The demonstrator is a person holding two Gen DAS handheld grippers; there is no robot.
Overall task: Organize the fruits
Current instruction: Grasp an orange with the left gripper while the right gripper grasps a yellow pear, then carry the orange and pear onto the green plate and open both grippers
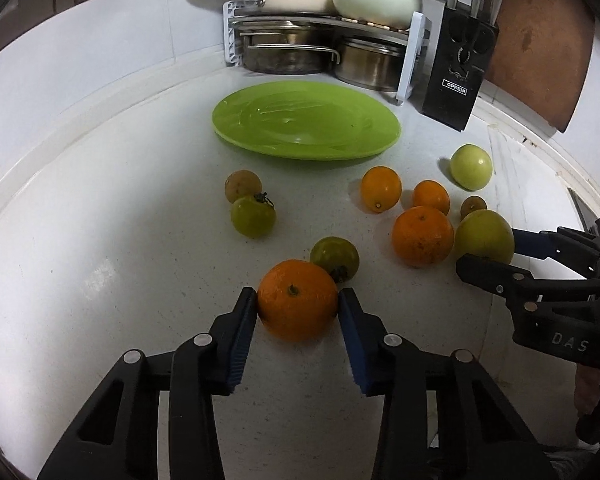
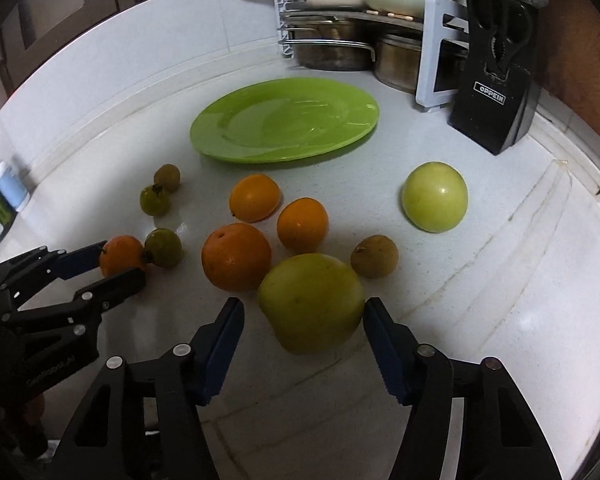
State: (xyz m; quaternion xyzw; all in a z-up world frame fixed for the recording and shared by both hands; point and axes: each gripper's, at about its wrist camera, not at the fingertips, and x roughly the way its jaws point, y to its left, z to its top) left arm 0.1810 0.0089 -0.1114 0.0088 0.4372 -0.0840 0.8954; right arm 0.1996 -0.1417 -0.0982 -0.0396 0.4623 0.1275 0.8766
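My left fingers (image 1: 298,304) are pinching an orange (image 1: 297,300); right fingers (image 2: 304,312) are spread, straddling an apple (image 2: 312,302); bare desk (image 1: 120,280) lying leftward; "OPPEIN" block (image 1: 456,76) beyond.

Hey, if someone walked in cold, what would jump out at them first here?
Probably the empty green plate at the back of the white counter, with loose fruit scattered in front of it. Next, the left gripper pinching an orange, while the right gripper brackets a big green fruit, one pad not yet touching.
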